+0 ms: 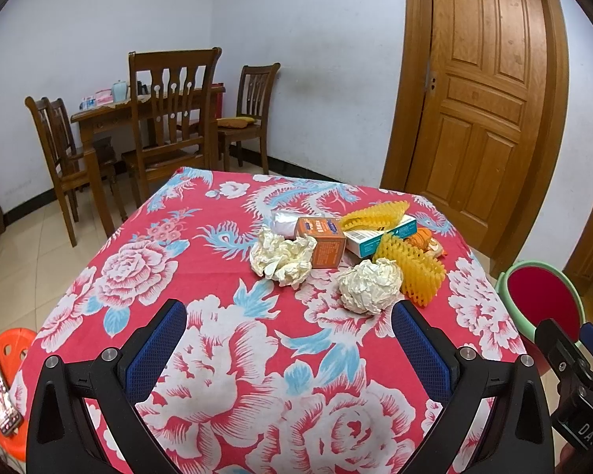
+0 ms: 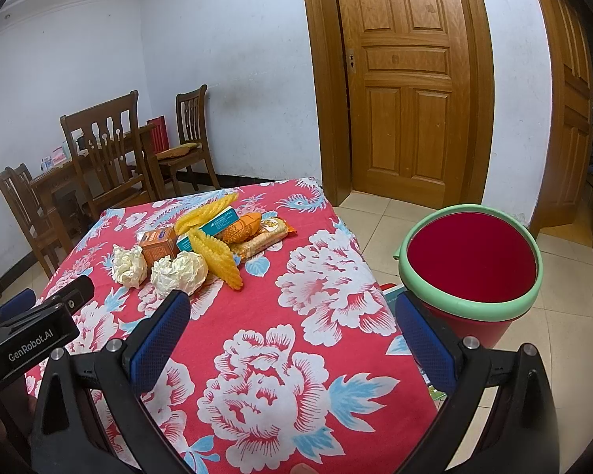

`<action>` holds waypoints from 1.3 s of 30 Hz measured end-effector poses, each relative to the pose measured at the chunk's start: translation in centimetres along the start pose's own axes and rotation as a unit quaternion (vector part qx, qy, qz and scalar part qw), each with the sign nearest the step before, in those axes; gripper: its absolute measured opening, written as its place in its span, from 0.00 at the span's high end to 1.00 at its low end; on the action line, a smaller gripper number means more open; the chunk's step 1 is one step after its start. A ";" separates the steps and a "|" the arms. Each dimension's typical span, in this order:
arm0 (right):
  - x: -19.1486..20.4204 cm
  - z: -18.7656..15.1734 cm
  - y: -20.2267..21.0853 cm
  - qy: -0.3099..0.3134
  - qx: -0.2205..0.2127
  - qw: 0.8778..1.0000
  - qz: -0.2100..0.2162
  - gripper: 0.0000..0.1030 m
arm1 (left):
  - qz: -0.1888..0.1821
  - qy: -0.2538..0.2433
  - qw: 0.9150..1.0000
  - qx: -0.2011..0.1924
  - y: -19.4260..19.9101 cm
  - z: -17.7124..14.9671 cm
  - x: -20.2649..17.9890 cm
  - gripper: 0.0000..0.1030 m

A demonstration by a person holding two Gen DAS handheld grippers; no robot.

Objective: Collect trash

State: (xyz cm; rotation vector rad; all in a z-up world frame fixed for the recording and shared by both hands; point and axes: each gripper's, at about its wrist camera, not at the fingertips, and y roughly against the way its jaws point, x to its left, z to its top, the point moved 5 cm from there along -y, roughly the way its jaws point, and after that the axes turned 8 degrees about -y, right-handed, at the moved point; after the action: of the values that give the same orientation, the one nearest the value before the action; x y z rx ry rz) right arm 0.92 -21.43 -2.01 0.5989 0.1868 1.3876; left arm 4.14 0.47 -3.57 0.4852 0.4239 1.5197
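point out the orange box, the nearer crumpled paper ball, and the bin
orange box (image 1: 328, 247), left wrist view, on its front face.
nearer crumpled paper ball (image 1: 369, 286), left wrist view, on the middle of the wad.
bin (image 2: 490, 304), right wrist view, on the near green rim.

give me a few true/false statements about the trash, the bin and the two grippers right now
1. Both grippers are open and hold nothing. True: left gripper, right gripper.
2. The bin stands on the table. False: it stands on the floor beside the table.
3. Two crumpled paper balls lie on the cloth. True.
4. The orange box is already in the bin. False: it lies on the table among the trash.
5. Yellow foam netting lies by the nearer ball. True.
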 end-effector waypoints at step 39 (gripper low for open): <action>2.2 0.7 -2.9 0.042 0.047 0.997 0.036 0.01 | 0.017 0.005 0.999 0.045 -3.6 0.8 2.1 0.00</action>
State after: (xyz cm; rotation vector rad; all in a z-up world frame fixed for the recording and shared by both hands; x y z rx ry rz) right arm 4.21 -19.67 -2.35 0.6304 0.3011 1.4806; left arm 7.62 2.52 -4.82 0.5589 0.4958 1.5404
